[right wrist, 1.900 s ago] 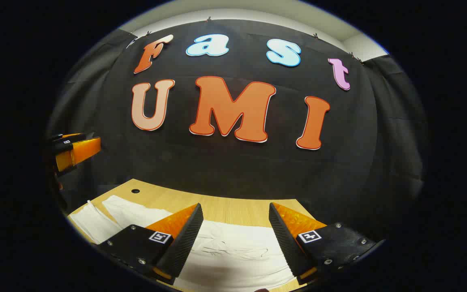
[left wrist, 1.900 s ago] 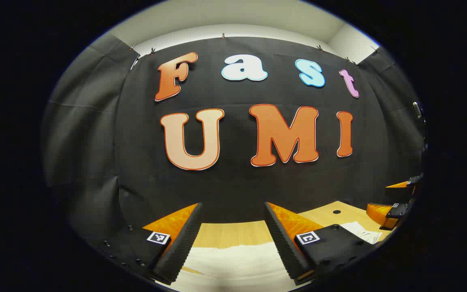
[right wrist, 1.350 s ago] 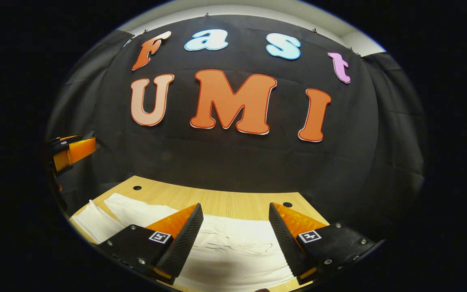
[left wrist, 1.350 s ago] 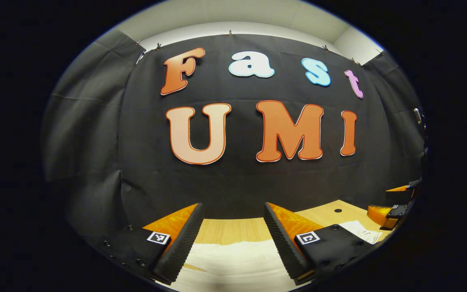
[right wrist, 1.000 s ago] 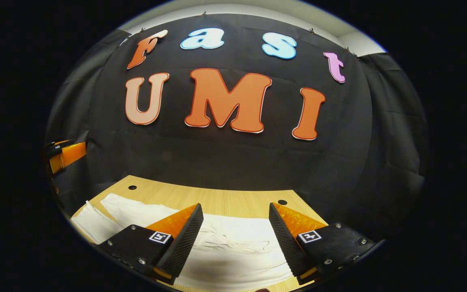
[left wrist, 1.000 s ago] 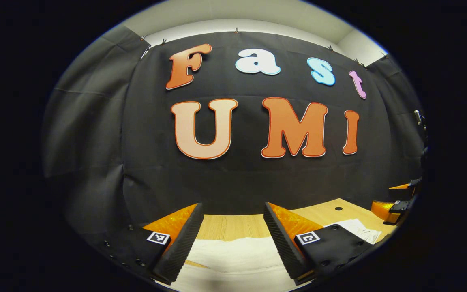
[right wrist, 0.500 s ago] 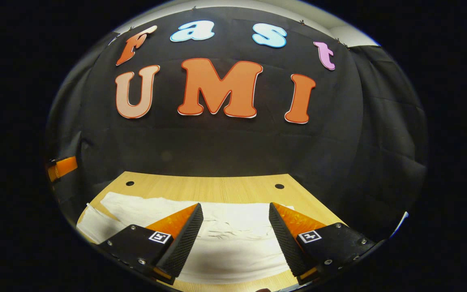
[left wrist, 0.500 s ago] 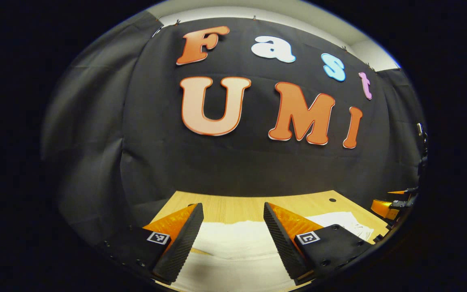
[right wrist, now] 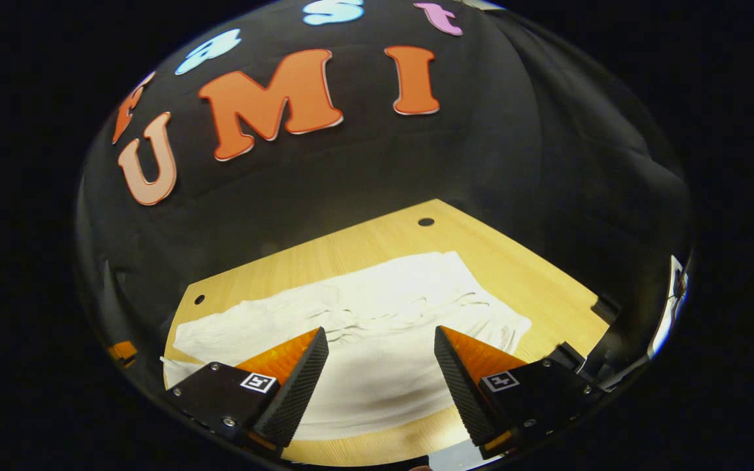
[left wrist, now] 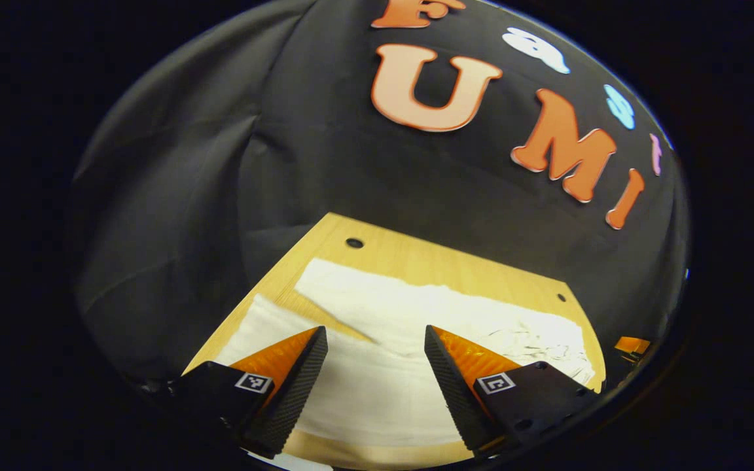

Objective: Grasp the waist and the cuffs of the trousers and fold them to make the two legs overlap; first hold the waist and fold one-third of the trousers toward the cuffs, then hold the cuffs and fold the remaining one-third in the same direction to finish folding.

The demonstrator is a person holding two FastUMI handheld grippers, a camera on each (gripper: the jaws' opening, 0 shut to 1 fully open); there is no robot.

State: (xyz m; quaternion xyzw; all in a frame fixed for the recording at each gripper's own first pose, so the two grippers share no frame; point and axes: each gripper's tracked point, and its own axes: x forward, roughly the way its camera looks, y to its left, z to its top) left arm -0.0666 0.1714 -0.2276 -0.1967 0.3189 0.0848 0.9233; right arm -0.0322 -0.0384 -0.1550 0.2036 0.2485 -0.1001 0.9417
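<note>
White trousers [left wrist: 410,333] lie spread flat across the wooden table [left wrist: 416,258], both legs side by side. In the left gripper view my left gripper [left wrist: 374,386] hangs open above the near leg at the cuff end. In the right gripper view the trousers [right wrist: 377,314] show their gathered waist near the middle, and my right gripper [right wrist: 380,386] stands open over that end. Nothing is between either pair of fingers.
The table has small round holes [left wrist: 354,243] near its far corners [right wrist: 425,222]. Black cloth walls close in behind and beside the table. A strip of bare wood [right wrist: 364,445] runs along the near edge in front of the trousers.
Both grippers have tipped down toward the table and turned inward, so much more of the trousers and tabletop shows now. Both stayed open.
</note>
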